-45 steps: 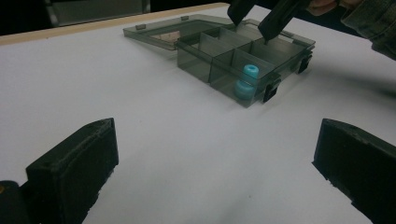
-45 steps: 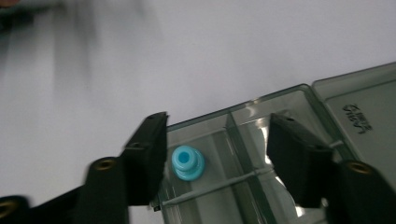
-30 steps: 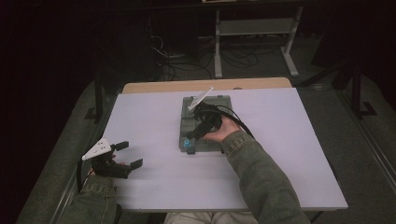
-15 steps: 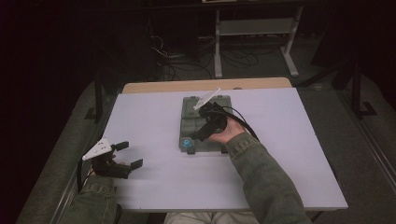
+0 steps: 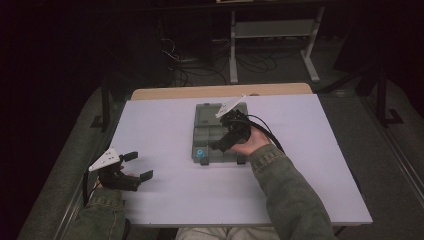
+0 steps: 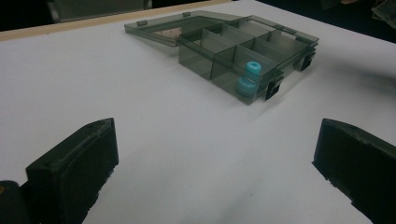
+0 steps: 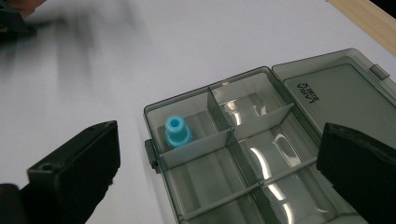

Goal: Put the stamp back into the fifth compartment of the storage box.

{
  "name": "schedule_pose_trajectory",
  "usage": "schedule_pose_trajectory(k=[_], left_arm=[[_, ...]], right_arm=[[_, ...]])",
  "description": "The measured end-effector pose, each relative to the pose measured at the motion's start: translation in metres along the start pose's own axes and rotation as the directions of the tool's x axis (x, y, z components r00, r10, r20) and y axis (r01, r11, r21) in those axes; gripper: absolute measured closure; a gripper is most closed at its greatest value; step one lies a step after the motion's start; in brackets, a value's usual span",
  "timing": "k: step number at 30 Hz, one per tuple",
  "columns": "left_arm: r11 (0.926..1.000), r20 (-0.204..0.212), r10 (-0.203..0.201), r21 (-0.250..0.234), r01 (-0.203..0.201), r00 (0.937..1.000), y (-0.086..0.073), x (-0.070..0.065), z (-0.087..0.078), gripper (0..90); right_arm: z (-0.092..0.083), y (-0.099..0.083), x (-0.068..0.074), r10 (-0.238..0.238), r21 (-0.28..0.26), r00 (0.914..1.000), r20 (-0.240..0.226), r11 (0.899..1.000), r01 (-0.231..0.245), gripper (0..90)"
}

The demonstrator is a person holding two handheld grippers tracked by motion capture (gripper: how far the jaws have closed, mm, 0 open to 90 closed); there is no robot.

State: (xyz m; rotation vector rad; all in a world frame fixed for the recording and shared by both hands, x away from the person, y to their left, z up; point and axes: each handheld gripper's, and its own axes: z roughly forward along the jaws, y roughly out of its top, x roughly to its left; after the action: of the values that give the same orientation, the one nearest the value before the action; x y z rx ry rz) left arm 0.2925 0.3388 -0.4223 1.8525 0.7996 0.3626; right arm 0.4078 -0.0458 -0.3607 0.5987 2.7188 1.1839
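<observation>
A grey translucent compartment box (image 5: 212,134) lies open mid-table, its lid (image 7: 338,91) folded flat on the far side. A small blue spool-shaped part (image 7: 176,130) stands upright in the box's near-left corner compartment (image 5: 200,153) (image 6: 248,78). My right gripper (image 5: 226,136) hovers over the box, open, with nothing between its jaws. My left gripper (image 5: 134,166) rests low near the table's front-left edge, open and empty, pointing toward the box (image 6: 243,51).
The white table (image 5: 310,165) has bare surface all around the box. A wooden strip (image 5: 220,91) runs along its far edge. Behind it are a metal stand (image 5: 272,35) and cables on a dark floor.
The right gripper has lifted and drawn back slightly over the box. The blue part stays in its corner compartment. The left gripper has barely moved.
</observation>
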Motion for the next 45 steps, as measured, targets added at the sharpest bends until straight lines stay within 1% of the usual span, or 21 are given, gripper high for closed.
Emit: schedule_pose_trajectory(k=[7, 9, 16, 18, 22, 36, 45], left_arm=[[1.0, 0.0, 0.002, 0.002, -0.002, 1.0, 0.0, 0.0, 0.0, 0.0], [1.0, -0.001, 0.005, 0.001, -0.005, 1.0, 0.0, 0.0, 0.0, 0.0], [1.0, -0.007, 0.006, -0.001, -0.006, 1.0, 0.0, -0.001, 0.0, 0.0], [1.0, -0.007, 0.006, -0.001, -0.006, 1.0, 0.0, -0.001, 0.0, 0.0], [1.0, -0.007, 0.007, 0.001, -0.007, 0.9999, 0.0, -0.001, 0.0, 0.0], [1.0, -0.008, 0.007, 0.0, -0.007, 0.9999, 0.0, -0.001, 0.0, 0.0], [1.0, -0.01, 0.008, 0.0, -0.008, 0.9999, 0.0, -0.001, 0.0, 0.0]], right_arm=[[-0.01, -0.007, -0.002, 0.012, -0.009, 0.9999, 0.011, 1.0, -0.012, 0.0], [-0.01, -0.007, -0.002, 0.01, -0.011, 0.9999, 0.013, 1.0, -0.01, 0.0], [-0.015, -0.019, -0.004, 0.038, -0.027, 0.999, 0.024, 0.999, -0.037, 0.0], [-0.02, -0.023, -0.004, 0.045, -0.033, 0.9986, 0.029, 0.998, -0.044, 0.0], [-0.024, -0.028, -0.004, 0.048, -0.039, 0.9982, 0.037, 0.998, -0.046, 0.0], [-0.041, -0.05, -0.002, 0.087, -0.058, 0.9943, 0.062, 0.995, -0.083, 0.0], [-0.05, -0.06, -0.001, 0.097, -0.069, 0.9925, 0.075, 0.993, -0.092, 0.0]])
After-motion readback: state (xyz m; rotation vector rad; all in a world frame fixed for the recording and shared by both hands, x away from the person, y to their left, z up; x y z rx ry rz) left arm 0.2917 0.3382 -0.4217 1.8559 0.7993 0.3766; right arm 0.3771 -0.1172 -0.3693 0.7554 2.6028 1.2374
